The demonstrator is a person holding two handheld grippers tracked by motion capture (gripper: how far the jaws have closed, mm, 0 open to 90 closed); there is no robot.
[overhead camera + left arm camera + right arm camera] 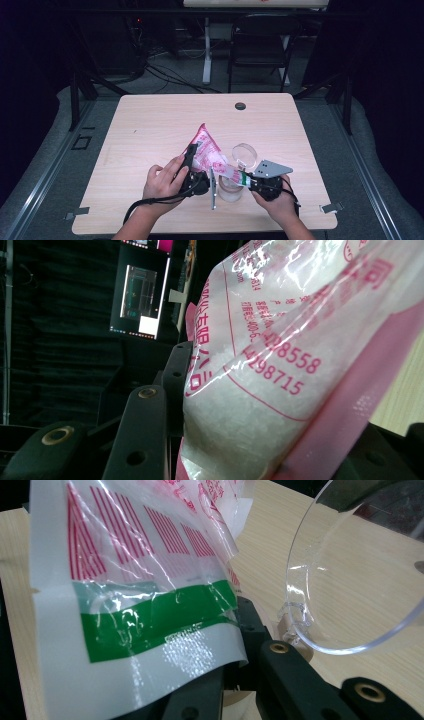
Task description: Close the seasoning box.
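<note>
At frame centre, left gripper and right gripper, jaws clamped on a pink-printed bag, tilt it over a clear jar; a slipping grip could scatter granules across the tabletop.

One camera hangs high over my side of the pale wooden table and looks forward and down, far enough to take in the whole top. The camera on my left gripper sits tight against the pink-printed clear plastic bag of white grains. My right gripper's camera looks closely along the bag's green-striped end and across the tabletop.
</note>
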